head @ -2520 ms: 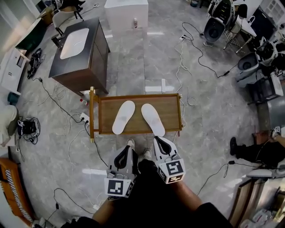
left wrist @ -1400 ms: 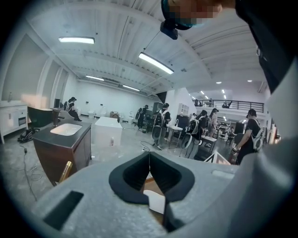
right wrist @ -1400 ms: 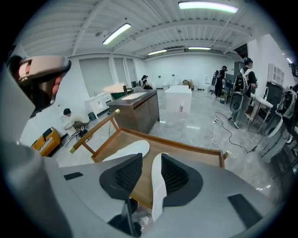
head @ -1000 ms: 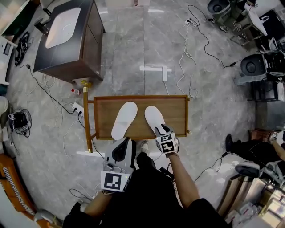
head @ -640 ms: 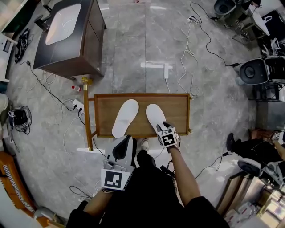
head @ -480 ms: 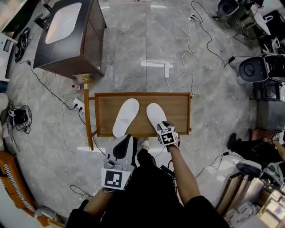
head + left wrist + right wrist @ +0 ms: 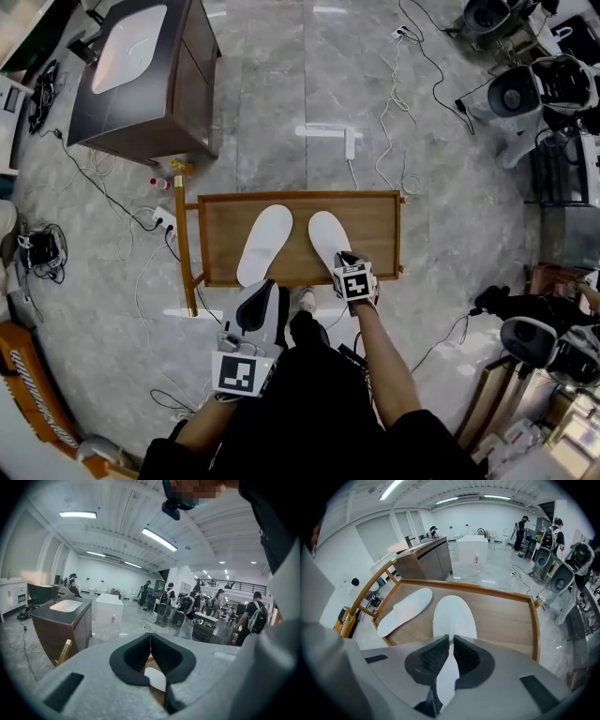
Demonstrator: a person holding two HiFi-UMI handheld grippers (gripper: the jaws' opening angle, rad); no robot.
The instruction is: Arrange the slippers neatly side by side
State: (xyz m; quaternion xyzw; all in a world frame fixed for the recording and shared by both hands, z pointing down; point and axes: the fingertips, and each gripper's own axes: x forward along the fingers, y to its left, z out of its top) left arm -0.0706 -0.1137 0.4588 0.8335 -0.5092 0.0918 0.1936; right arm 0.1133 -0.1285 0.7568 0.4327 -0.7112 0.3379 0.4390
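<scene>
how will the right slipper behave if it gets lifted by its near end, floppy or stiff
Probably floppy: the right slipper looks thin and flat, so its far end may sag. Likely light. The right gripper, fingers just closing, pinches only its near edge, so it could pivot.

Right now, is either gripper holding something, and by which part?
The right gripper, jaws just closing, pinches the right slipper at its near end. Left gripper: shut, empty.

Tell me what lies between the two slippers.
Nothing but bare wood of the table lies between the left slipper and the right slipper. In the head view the gap widens toward the person, and the right gripper view shows the same.
</scene>
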